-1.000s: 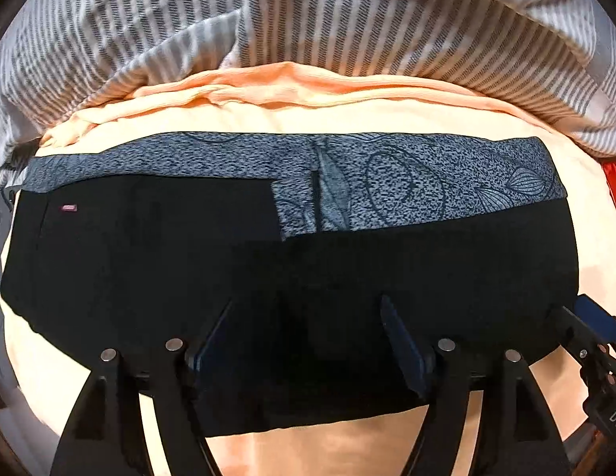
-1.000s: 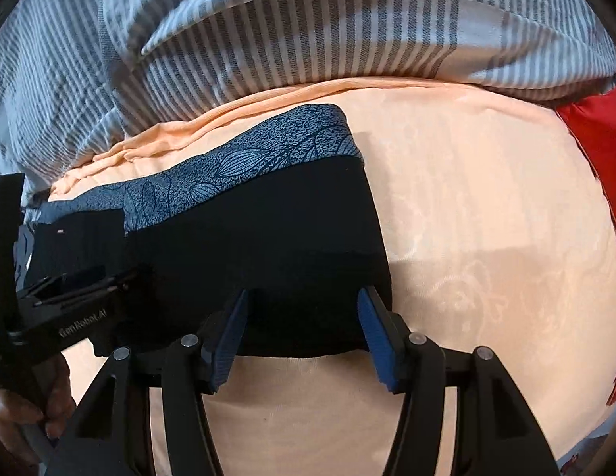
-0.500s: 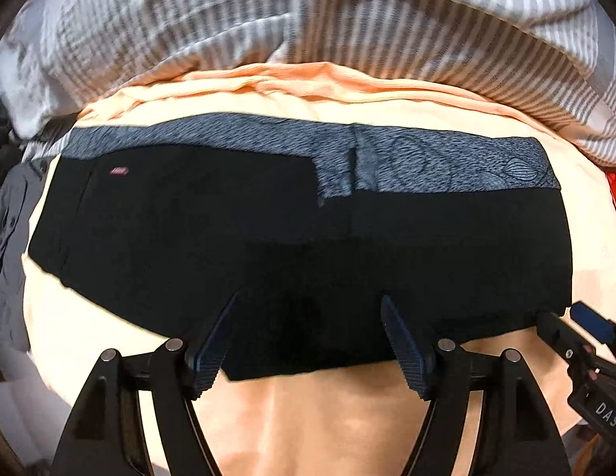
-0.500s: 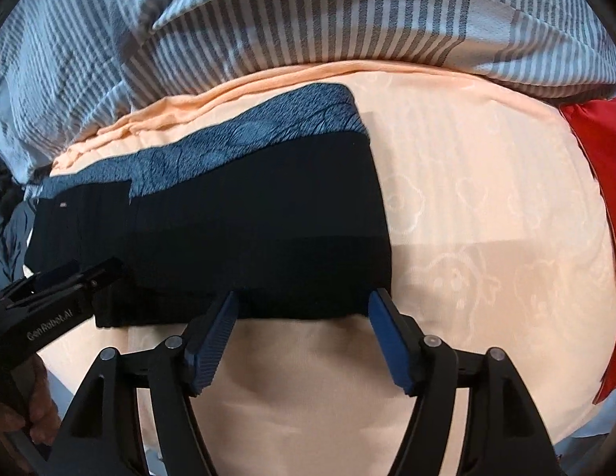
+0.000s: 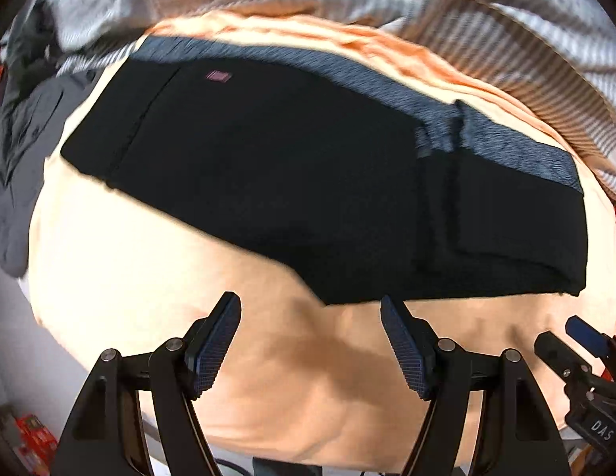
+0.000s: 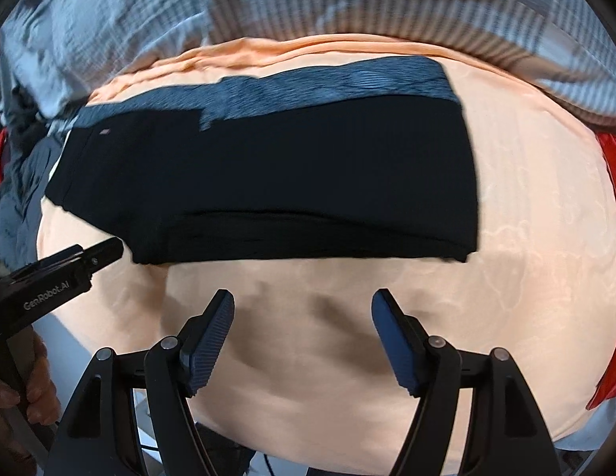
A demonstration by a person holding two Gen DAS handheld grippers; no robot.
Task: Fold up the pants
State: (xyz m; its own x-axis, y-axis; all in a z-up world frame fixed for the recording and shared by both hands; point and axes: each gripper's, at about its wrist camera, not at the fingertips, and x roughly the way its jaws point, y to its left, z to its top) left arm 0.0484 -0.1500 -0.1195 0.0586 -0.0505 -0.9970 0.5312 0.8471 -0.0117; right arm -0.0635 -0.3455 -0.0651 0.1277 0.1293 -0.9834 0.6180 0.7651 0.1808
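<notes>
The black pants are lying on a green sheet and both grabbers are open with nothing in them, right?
Not green: the sheet is peach-orange, as the right wrist view shows. The black pants do lie on it, and the left gripper and right gripper are open and empty.

Matt black cloth pants (image 5: 292, 166) with a heathered grey-blue knit band are lying on a smooth peach bed sheet (image 5: 157, 261); ribbed blue pads (image 6: 206, 347) are showing against black plastic.

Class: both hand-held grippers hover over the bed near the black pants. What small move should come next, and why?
Probably bring the left hand-held gripper to the pants' unfolded left end, which lies single-layered. Both it and the right hand-held gripper, jaws opening, hold nothing.
</notes>
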